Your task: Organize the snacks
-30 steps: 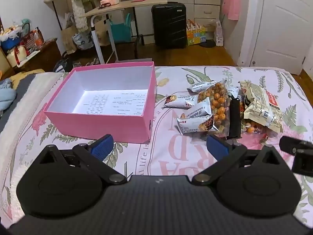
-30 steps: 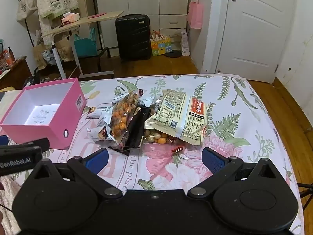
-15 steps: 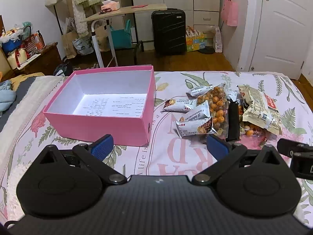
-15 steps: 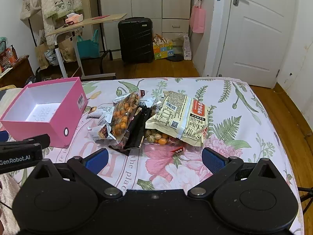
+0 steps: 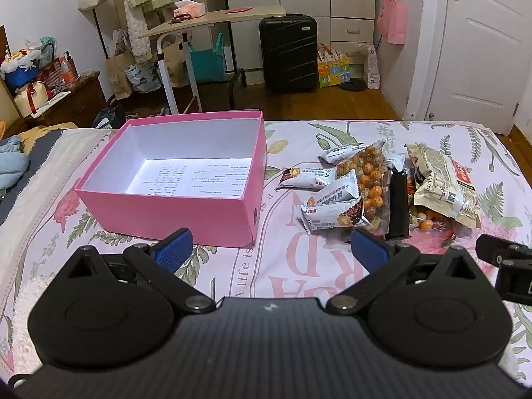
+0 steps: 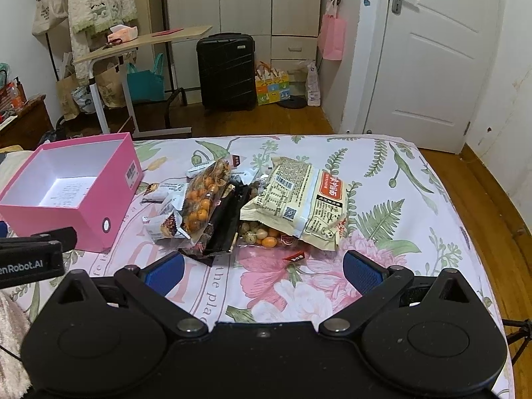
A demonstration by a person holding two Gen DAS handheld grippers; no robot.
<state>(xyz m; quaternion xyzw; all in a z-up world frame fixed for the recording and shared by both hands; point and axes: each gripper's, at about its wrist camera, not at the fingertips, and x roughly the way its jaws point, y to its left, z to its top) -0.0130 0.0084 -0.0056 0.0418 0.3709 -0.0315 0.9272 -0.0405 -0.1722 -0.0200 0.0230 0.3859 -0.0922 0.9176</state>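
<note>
An open pink box with a white inside stands on the floral bedspread; it also shows in the right wrist view. To its right lies a heap of snacks: small white bars, a clear bag of orange nuts, a black packet and a large cream noodle pack, also in the right wrist view. My left gripper is open and empty, in front of the box. My right gripper is open and empty, in front of the heap.
Beyond the bed's far edge are a wooden floor, a black suitcase, a rolling desk and a white door. The bed's right edge drops to the floor. A blue cloth lies far left.
Both grippers have drawn back and risen a little, so the box and snacks sit lower and smaller in view. Nothing was grasped or moved.
</note>
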